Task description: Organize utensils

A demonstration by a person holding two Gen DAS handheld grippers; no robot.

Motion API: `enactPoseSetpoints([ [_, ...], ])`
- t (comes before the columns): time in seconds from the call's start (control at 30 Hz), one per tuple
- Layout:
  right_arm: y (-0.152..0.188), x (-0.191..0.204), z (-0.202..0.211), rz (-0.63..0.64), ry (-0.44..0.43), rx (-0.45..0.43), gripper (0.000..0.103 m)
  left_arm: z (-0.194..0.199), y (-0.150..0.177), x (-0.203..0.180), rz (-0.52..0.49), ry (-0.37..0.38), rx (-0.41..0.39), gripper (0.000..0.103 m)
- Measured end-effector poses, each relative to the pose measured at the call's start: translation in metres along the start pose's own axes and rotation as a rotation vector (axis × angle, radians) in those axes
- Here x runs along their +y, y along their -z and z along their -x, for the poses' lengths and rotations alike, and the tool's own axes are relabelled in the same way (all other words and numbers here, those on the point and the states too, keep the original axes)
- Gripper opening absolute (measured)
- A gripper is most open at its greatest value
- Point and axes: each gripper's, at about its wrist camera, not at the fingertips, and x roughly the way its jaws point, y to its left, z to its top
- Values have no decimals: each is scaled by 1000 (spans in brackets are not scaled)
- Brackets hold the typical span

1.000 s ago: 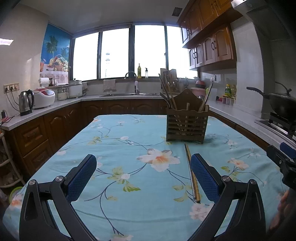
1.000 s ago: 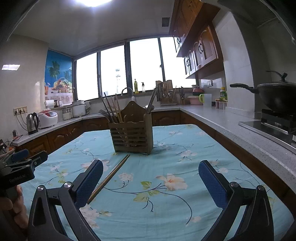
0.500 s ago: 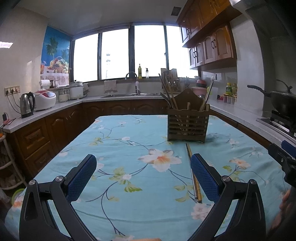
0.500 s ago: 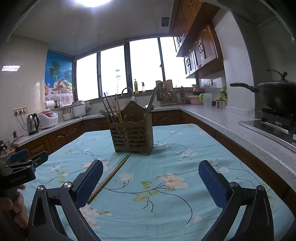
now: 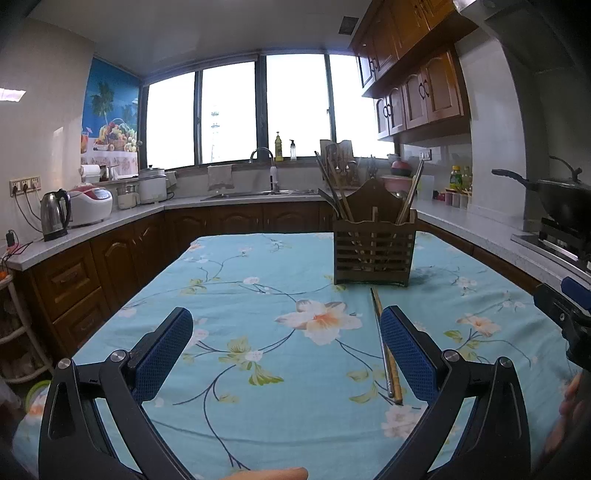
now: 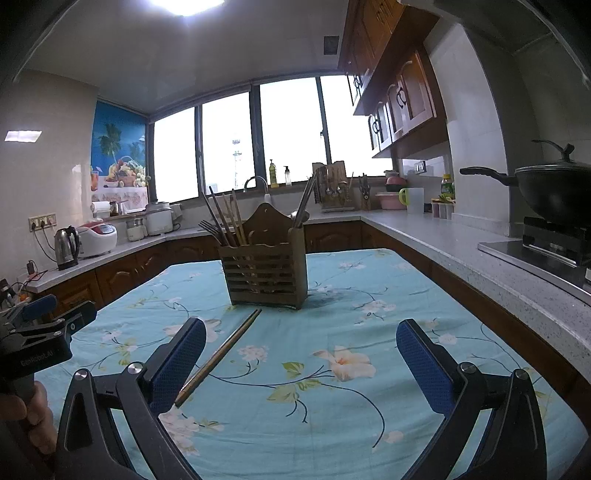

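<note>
A wide band of windows (image 5: 236, 114) is set across the far wall, overexposed by daylight, with a sink faucet (image 5: 263, 166) seen beneath it. Dark wooden base cabinets (image 5: 122, 251) under a pale speckled countertop (image 6: 461, 254) are wrapped around the room, and wall cabinets (image 5: 421, 88) are hung at the upper right. A ceiling light (image 6: 188, 5) is lit overhead, and a tropical fruit poster (image 5: 110, 118) is fixed on the left wall.

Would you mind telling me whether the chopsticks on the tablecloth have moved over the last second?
No. In the right wrist view the chopsticks lie as before, far tip just short of the wooden utensil holder, near end by the right hand-held gripper, which is open.
</note>
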Motion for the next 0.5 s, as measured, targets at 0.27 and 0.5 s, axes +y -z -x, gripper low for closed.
enactPoseSetpoints([
  [0.27, 0, 1, 0, -1, -3, -3, 103, 1, -1, 0, -3, 1, -4, 103],
  [0.5, -1, 1, -1, -2, -6, -5, 103, 3, -2, 0, -1, 5, 2, 103],
])
